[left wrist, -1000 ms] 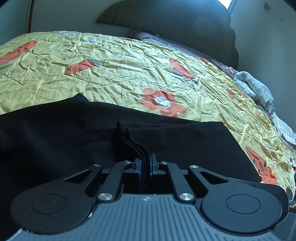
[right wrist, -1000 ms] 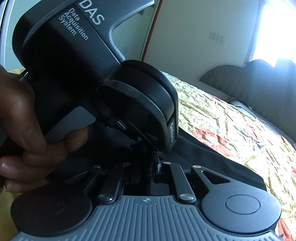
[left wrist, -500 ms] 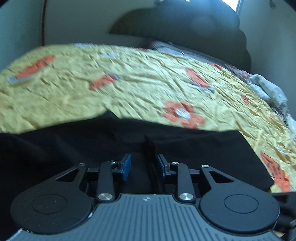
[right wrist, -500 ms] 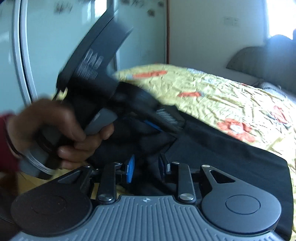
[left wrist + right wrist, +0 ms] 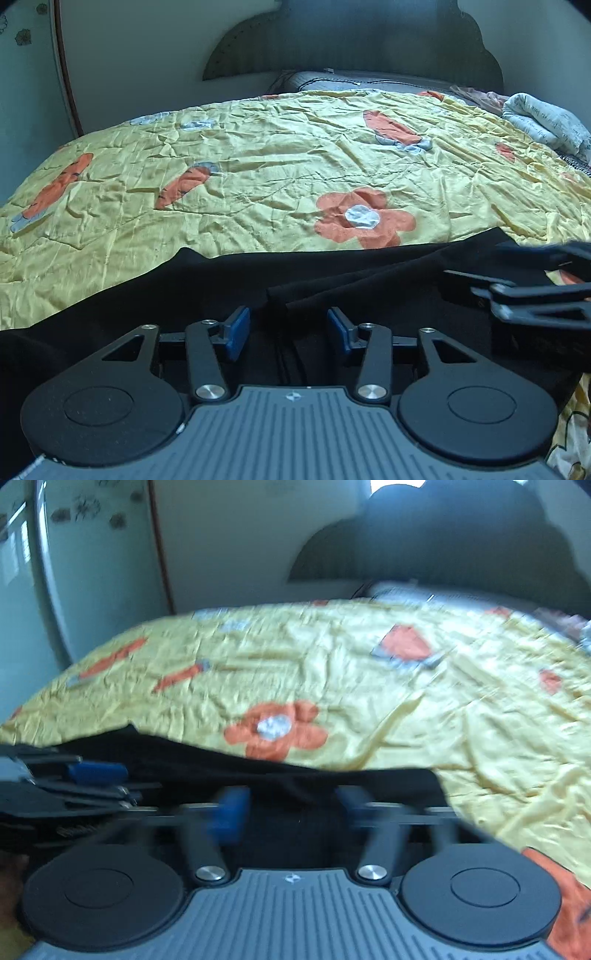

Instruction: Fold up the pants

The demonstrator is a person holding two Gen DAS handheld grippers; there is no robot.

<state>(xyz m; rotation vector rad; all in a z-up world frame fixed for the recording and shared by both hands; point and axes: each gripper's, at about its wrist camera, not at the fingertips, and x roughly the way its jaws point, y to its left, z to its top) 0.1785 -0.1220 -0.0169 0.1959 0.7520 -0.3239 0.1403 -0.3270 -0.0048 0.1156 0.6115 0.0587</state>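
Where a second back both sets of pads pinched black cloth, now parted. Left gripper (image 5: 288, 330): jaws just opening, fold of pants (image 5: 221, 280) between blue pads (image 5: 236, 332), untouched. Right gripper (image 5: 288, 808): jaws just flung wide, blurred, cloth released beneath. Pants flat along near edge of bedspread (image 5: 258, 177), yellow with orange flowers. Beyond: wardrobe door (image 5: 74, 572) at left, grey headboard (image 5: 351, 40) centre, rumpled pale bedding (image 5: 546, 122) at right.
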